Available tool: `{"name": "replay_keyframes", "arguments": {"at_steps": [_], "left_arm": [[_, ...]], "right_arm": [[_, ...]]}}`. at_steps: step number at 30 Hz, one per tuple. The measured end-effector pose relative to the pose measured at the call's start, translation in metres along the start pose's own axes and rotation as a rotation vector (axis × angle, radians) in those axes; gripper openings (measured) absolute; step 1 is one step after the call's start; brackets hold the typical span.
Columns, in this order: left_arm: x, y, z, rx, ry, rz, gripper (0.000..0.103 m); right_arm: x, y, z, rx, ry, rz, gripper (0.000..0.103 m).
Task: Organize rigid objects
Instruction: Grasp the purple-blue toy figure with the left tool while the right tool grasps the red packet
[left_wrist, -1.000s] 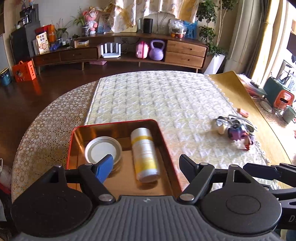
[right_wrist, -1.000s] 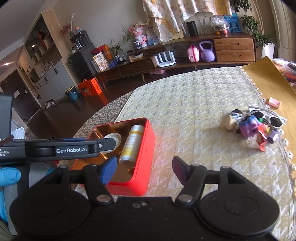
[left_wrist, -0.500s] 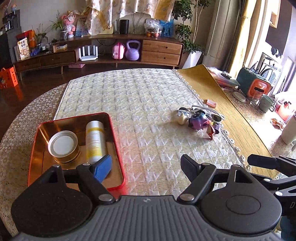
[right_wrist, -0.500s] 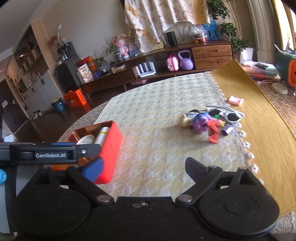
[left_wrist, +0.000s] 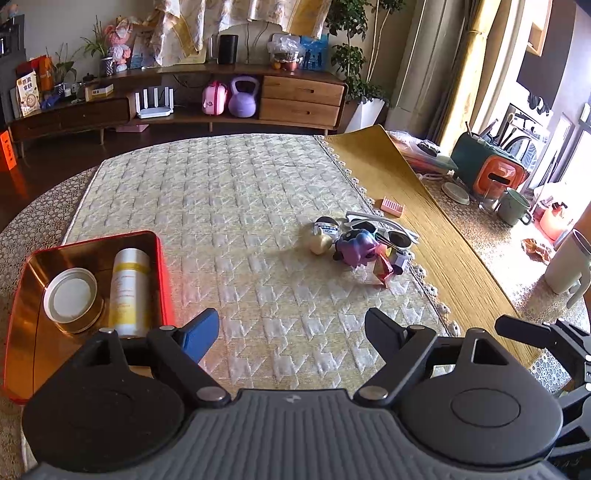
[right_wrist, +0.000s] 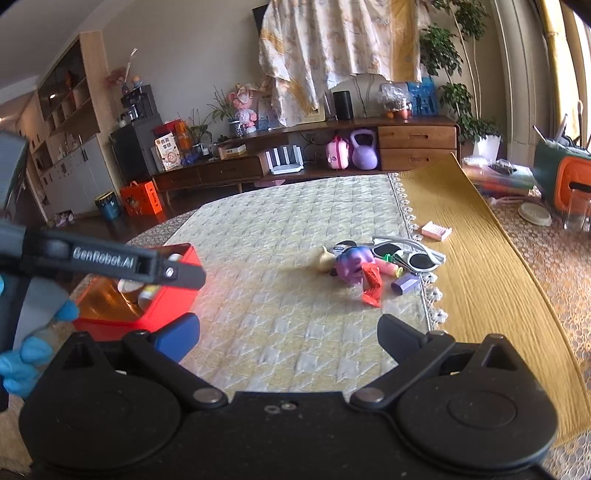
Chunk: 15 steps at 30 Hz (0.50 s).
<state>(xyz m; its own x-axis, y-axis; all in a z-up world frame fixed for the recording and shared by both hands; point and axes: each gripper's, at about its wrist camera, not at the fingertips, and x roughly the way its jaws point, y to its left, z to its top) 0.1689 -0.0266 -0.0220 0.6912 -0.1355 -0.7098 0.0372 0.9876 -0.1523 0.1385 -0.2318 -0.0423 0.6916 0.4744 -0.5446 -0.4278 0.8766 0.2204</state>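
A home living room; a long wooden sideboard (left_wrist: 221, 107) carries a plush doll (right_wrist: 243, 110) and potted plants (left_wrist: 354, 74); a purple kettlebell (left_wrist: 242, 96) sits beneath; draped curtains (right_wrist: 340, 40) hang behind.

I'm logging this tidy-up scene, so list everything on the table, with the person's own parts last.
tin box: one, red outside, gold inside, table's left edge
jar lid: one, white, in the tin
bottle: one, white and yellow, lying in the tin beside the lid
purple toy: one, in the pile at the runner's right edge
sunglasses: one pair, white, same pile
pink comb: one, on the yellow mat
left gripper: black, open, empty
right gripper: black, open, empty
gloved hand: blue, right view's left edge
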Motion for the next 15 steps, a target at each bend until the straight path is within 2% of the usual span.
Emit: {"name": "replay_keyframes", "arguments": {"at_steps": [8,15], "left_arm": [[0.037,-0.023,0.031,-0.018,0.033,-0.031,0.086],[0.077,-0.040,0.060,-0.044,0.094,-0.059,0.086]], "right_arm": [[0.023,-0.026,0.000,0.008,0.022,-0.015,0.103],[0.047,-0.044,0.003,-0.023,0.038,-0.020,0.101]]}}
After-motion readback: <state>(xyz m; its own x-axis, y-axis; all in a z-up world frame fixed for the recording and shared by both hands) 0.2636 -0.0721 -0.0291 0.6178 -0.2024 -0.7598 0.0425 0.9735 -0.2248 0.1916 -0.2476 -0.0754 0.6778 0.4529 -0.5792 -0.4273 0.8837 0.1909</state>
